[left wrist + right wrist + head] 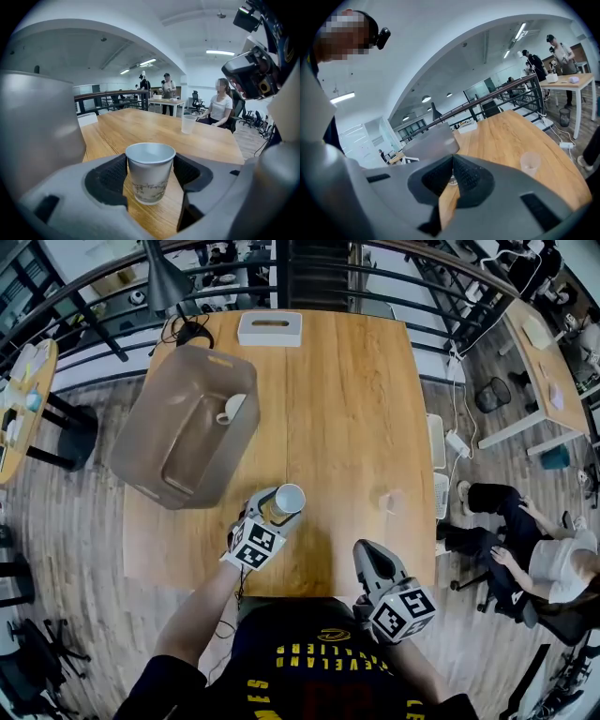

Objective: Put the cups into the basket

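A white paper cup [288, 499] with a faint printed band is near the table's front middle, and my left gripper [276, 508] is shut on it. In the left gripper view the paper cup [150, 173] stands upright between the two dark pads [111, 176], which press on its sides. A clear plastic cup [389, 501] stands on the table to the right, also visible as the clear cup [529, 164] in the right gripper view. The grey translucent basket [155, 442] sits at the table's left with a white cup [230, 409] inside. My right gripper [367, 557] hovers near the front right, shut and empty.
A white box [270, 328] lies at the table's far edge. The wooden table [347, 409] is bare between basket and clear cup. A seated person [525, 540] is on the right of the table, and other people stand far behind.
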Tool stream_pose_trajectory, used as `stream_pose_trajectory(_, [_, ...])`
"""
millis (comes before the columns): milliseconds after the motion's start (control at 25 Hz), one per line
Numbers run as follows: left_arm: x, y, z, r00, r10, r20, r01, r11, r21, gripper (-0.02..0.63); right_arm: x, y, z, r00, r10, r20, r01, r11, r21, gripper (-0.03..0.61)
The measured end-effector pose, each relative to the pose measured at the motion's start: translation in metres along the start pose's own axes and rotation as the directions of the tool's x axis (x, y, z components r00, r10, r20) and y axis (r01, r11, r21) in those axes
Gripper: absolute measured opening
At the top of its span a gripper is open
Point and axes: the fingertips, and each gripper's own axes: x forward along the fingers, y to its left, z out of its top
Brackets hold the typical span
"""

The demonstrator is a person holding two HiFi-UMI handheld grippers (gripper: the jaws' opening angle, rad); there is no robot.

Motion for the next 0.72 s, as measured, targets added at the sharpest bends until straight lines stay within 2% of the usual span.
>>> stream_pose_trajectory(320, [-0.027,-0.008,0.013,0.998,-0.003,0.062,0.005,1.000,-0.027,0.313,0.008,0.015,-0.003,0.999,0.039,-0.013,-0.039,0.999,0.007,0.012])
stream_pose_trajectory(520, [-0.058,-0.009,0.053,0.988,0.007,0.154,-0.005,1.000,-0.015,0.313,0.011,0.016,-0.002,0.999,0.049,-0.005,-0.049,0.999,0.017,0.012])
stream_pose_trajectory(720, [-0.098,-0.008,0.096,0.965,0.024,0.261,-0.021,1.000,-0.015,0.313,0.016,0.024,-0.002,0.997,0.076,-0.005,-0.076,0.997,0.023,0.012])
